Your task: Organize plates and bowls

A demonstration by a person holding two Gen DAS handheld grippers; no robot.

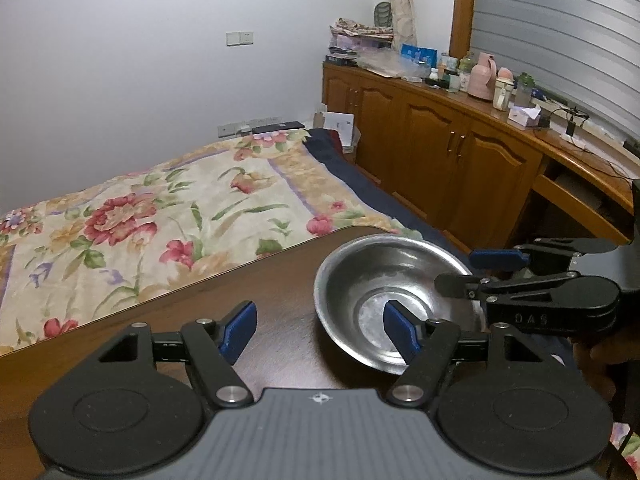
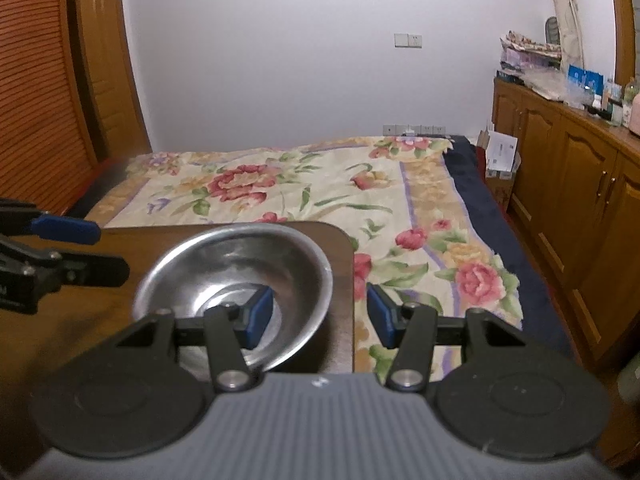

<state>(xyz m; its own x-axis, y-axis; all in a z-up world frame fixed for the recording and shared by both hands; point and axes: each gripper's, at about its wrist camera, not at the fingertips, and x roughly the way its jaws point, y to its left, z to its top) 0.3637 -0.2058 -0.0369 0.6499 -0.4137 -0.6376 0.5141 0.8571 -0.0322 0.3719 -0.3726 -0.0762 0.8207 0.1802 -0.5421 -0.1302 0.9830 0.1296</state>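
Observation:
A steel bowl (image 1: pixel 394 292) sits on the dark wooden table (image 1: pixel 260 292) near its far right corner. My left gripper (image 1: pixel 320 328) is open; its right finger is over the bowl's near rim and its left finger is over the table. My right gripper (image 2: pixel 318 314) is open and straddles the bowl's (image 2: pixel 224 276) right rim, left finger inside, right finger outside. The right gripper also shows in the left wrist view (image 1: pixel 476 270) at the bowl's right edge. The left gripper shows in the right wrist view (image 2: pixel 96 250) left of the bowl.
A bed with a floral quilt (image 1: pixel 140 216) lies just beyond the table edge. Wooden cabinets (image 1: pixel 448 160) with bottles and clutter on top run along the right wall. A wooden door (image 2: pixel 100 60) stands at the left.

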